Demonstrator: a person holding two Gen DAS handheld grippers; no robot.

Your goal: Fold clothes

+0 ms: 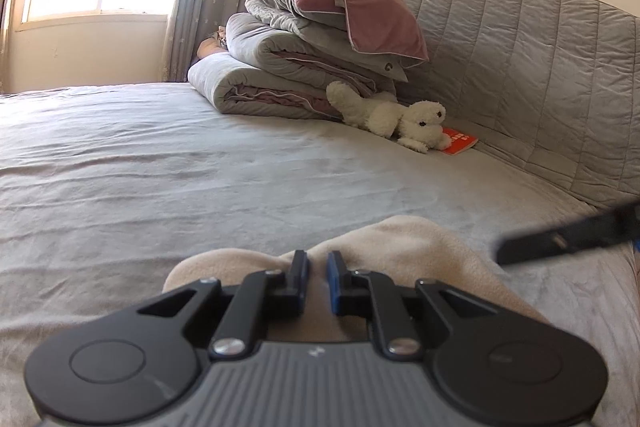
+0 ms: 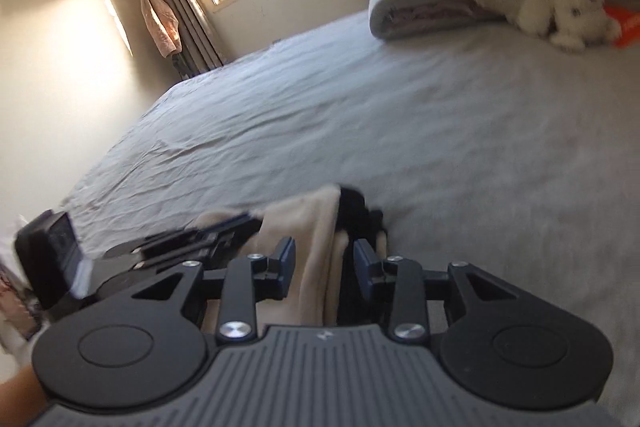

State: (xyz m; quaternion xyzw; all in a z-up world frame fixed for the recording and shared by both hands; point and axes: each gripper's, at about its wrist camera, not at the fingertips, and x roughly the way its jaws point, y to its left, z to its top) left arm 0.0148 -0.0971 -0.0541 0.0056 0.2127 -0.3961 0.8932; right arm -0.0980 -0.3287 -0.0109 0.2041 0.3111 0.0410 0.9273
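Two claws meet on one garment: a cream fleece piece [image 1: 404, 247] with a black part [image 2: 356, 207] at its far end, lying on the bed [image 1: 200, 167] close to the near edge. My left claw [image 1: 318, 267] sits low over the near fold, its fingers drawn close together with a narrow gap; cream cloth lies right at the tips, but whether they actually pinch it I cannot tell. My right claw [image 2: 325, 263] stands partly spread, a ridge of the fleece running straight between its fingers, apparently not clamped.

From the right claw, the garment's long axis runs directly away, toward the folded quilts [image 1: 304, 67] and the white plush dog [image 1: 400, 119] by the headboard. The left claw comes in from the side, across that axis, so I judge both equally near.
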